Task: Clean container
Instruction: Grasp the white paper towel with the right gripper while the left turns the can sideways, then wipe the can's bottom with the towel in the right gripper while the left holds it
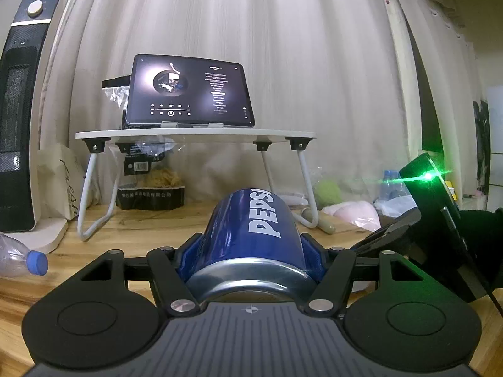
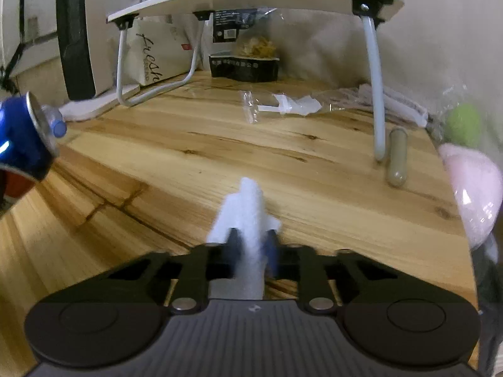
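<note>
The blue Pepsi can (image 1: 251, 238) lies on its side between the fingers of the left gripper (image 1: 250, 251), which clamp it from both sides above the wooden table (image 1: 132, 226). Its long axis runs straight away from the left wrist camera, roughly level; the silver rimmed end faces the camera and the far end points toward the small white folding stand (image 1: 195, 133) at the table's back edge. In the right wrist view the same can shows at the left border, its silver end turned toward the middle of the table.

The right gripper (image 2: 251, 245) has its fingers closed narrow on a white wipe (image 2: 248, 207), which sticks out forward past the fingertips over the table's near part, well apart from the can.

A tablet (image 1: 188, 91) stands on the folding stand. An empty plastic bottle (image 1: 22, 259) lies by the table's left edge.
</note>
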